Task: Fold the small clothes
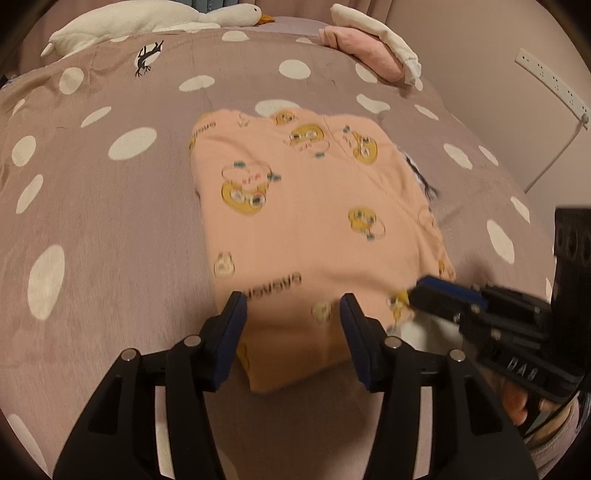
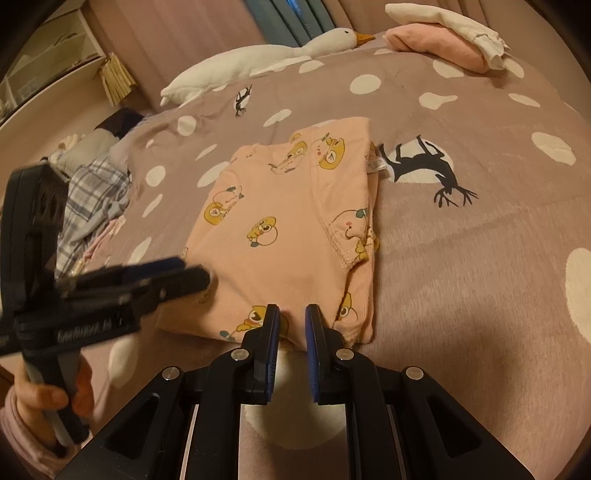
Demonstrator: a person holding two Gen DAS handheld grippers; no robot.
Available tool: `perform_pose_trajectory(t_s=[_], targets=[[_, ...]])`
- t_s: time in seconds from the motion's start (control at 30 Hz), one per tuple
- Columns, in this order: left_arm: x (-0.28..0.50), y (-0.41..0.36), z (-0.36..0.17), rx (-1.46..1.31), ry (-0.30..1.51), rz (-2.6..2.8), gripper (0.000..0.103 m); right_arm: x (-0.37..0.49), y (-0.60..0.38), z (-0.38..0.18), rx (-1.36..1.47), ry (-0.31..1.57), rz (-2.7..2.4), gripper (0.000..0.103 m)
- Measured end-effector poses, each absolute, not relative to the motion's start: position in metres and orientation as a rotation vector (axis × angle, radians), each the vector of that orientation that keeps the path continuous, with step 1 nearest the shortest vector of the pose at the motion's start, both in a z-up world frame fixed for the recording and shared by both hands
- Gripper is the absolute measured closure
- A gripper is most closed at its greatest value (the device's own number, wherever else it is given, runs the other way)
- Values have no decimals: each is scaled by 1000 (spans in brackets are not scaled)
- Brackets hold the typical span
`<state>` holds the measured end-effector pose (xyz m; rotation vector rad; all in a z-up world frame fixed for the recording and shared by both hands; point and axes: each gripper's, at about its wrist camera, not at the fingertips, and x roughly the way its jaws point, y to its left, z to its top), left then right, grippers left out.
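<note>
A peach garment with yellow cartoon prints lies folded into a flat rectangle on the spotted bedspread. My left gripper stands open over the garment's near edge, its pads wide apart and nothing pressed between them. In the right wrist view the left gripper comes in from the left at the garment's near left side. My right gripper has its jaws almost together with only a narrow slit, tips at the near right edge. In the left wrist view the right gripper touches that corner. A pinch on the cloth is not visible.
A white goose plush lies along the far edge. Folded pink and white clothes sit at the far right. A plaid cloth is heaped at the left. A power strip hangs on the right wall.
</note>
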<state>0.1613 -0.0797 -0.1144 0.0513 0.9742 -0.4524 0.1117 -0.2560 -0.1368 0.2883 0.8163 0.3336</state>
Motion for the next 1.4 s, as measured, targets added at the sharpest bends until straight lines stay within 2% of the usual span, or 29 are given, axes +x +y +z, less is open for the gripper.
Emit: perform_pose_trajectory(t_s=[0.13,0.23,0.27,0.37,0.6,0.67,0.73,1.4], targets=[[153,-70,-118,15,998,-464,50,111,-255,-135,292,818,343,80],[150,-55,-118,-66,1019,-473,45,107,-255,-131,284,817,353,74],[151,-49,-119,-102,1030,-473,42,106,-256,-129,289,815,360,70],[154,-37,-122,-168,1044,-443,24,104,-264,-126,348,811,393,59],[165,-28,-122,-258,1048,-429,23,107,-280,-125,478,808,403,55],[166,-29,-121,-263,1048,-435,23,108,-285,-125,493,803,380,45],[169,-29,-121,-269,1048,-443,23,110,-292,-124,519,790,353,41],[198,-44,-124,-259,1047,-482,21,163,-298,-138,570,856,360,41]])
